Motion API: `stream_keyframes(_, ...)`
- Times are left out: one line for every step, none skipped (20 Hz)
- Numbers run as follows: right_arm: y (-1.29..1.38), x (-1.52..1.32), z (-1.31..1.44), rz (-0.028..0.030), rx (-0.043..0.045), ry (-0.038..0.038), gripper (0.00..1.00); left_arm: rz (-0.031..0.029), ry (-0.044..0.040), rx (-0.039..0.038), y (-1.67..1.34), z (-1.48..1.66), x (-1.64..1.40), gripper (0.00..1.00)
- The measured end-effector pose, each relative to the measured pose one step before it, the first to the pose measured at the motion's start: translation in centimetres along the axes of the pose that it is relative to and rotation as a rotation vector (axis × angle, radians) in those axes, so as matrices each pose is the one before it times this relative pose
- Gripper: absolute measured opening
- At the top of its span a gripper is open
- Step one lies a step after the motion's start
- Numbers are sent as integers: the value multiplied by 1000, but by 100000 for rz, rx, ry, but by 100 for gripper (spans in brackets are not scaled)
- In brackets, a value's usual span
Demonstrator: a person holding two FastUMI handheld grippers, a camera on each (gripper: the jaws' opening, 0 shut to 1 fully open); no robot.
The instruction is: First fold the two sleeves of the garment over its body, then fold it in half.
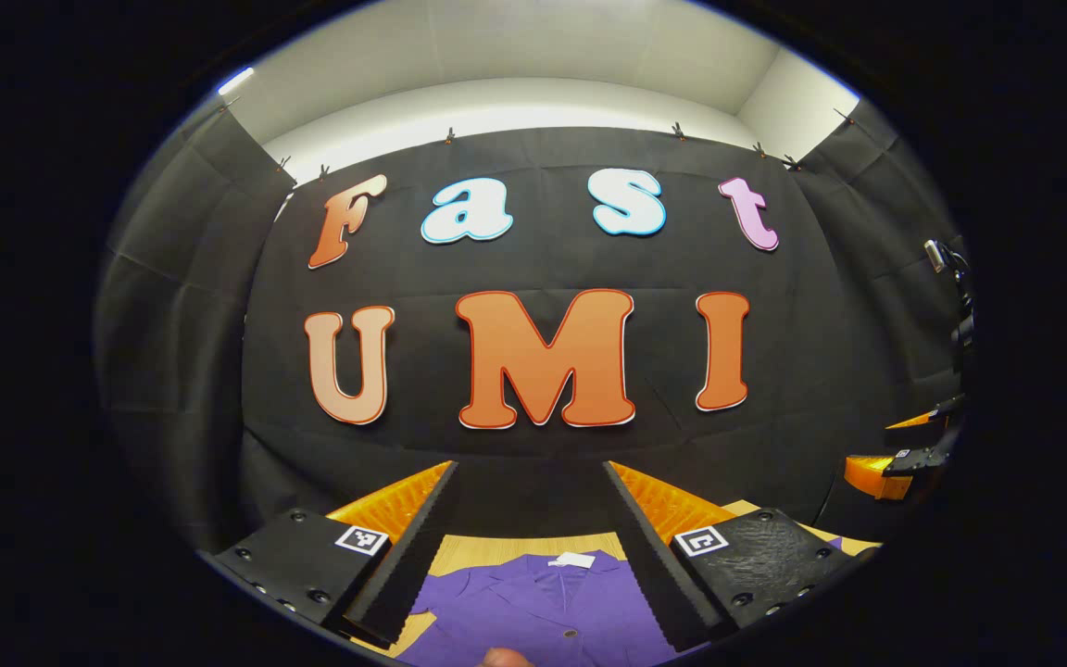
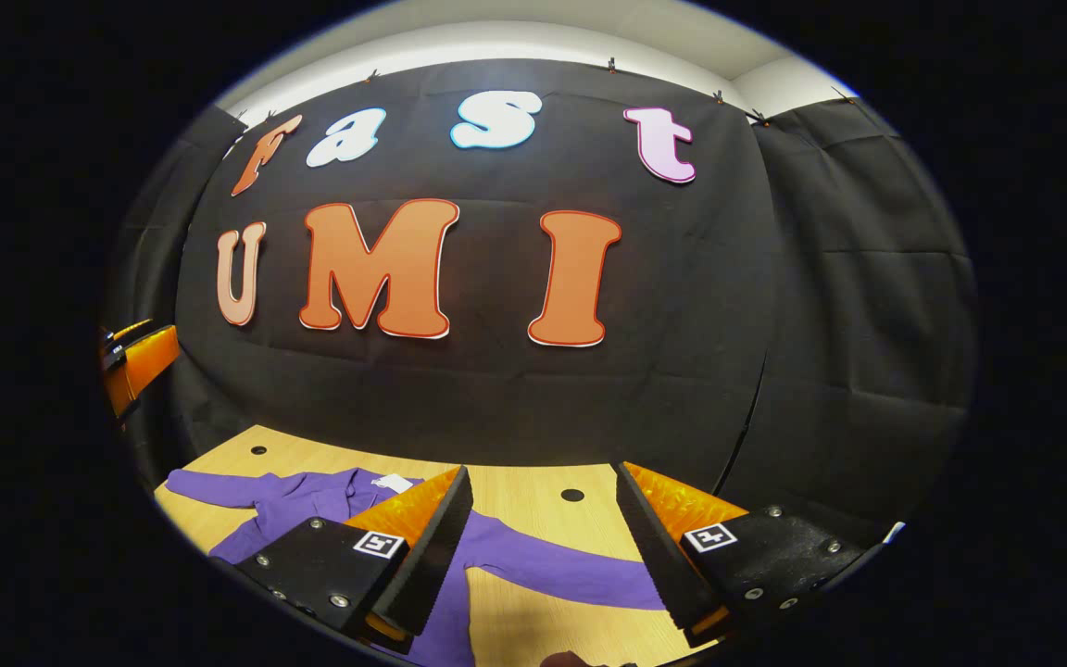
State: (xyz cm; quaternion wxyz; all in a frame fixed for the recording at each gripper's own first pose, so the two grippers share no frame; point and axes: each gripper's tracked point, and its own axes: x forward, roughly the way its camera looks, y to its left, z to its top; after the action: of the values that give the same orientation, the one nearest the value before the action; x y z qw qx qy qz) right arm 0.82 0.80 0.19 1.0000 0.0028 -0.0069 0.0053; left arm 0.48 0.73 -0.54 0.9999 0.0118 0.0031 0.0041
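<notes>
Risk lay in a thin pinch: both tongs, left gripper (image 1: pixel 529 547) and right gripper (image 2: pixel 543 547), hung spread and empty above the purple garment (image 1: pixel 543 602), its far sleeve (image 2: pixel 561 570) stretched flat between the right one's fingers, where cloth could slip

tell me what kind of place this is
Probably a recording booth set up for handling demos, not a home: black cloth walls clipped up on three sides, a bare wooden table with round holes, and a purple garment laid out flat on it.
</notes>
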Motion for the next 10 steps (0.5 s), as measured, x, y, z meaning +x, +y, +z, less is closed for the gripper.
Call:
stream_keyframes(109,-11,62,168,-265,-214,94,-48,325,-53,-4,-205,-22,94)
stream_keyframes(115,-132,61,-114,-497,-373,94,-53,132,16,56,39,-80,94)
stream_keyframes(121,-119,66,389,-354,-267,94,65,-48,106,29,-72,-242,94)
stream_keyframes(72,-32,-184,-189,-371,324,94,-159,-209,-25,-26,129,-61,94)
stream_keyframes(33,2,-255,-55,86,767,94,-351,134,-5,-104,-80,-54,94)
stream_keyframes(-162,-11,-285,-475,240,855,94,-61,-84,167,-9,42,-57,94)
stream_keyframes(-206,77,-255,-367,211,581,94,-32,56,230,84,-46,-117,94)
stream_keyframes(-363,173,-351,-1184,-196,783,94,-95,-133,96,10,158,4,94)
stream_keyframes(-599,153,-413,-1514,-169,1110,94,228,-288,152,39,63,-168,94)
stream_keyframes(-534,118,-420,-1110,310,1158,94,-75,-371,128,34,152,-124,94)
